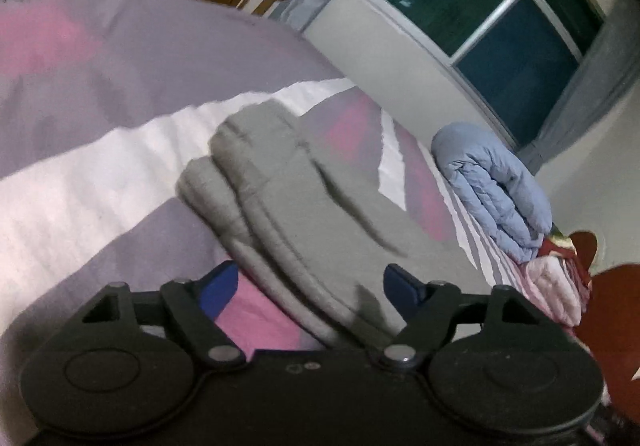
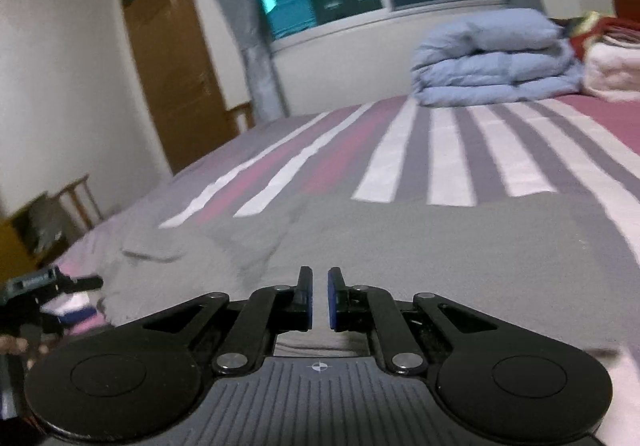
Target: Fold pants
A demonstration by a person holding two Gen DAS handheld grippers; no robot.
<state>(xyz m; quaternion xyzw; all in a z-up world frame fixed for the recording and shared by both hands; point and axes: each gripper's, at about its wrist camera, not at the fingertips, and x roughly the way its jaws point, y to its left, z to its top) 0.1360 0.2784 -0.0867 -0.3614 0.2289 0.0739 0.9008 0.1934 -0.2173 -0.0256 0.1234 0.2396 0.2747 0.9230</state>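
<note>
Right wrist view shows a wide bed under a grey, white and pink striped cover (image 2: pixel 452 150), with grey soft-knit pants (image 2: pixel 400 238) lying flat on it, their long axis running left to right across the frame. A folded pale-blue quilt (image 2: pixel 492 58) sits well beyond. The right tool (image 2: pixel 319 298) hovers over the pants, jaws nearly together, pinching nothing. The left tool (image 1: pixel 310 286) stands spread, straddling the pants' stacked folded edge (image 1: pixel 288 214).

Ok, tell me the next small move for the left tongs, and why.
Probably close the left tongs on the grey pants: the jaws stand wide open with the cuff-end edge lying between them, while the right tongs look nearly shut over the fabric.
</note>
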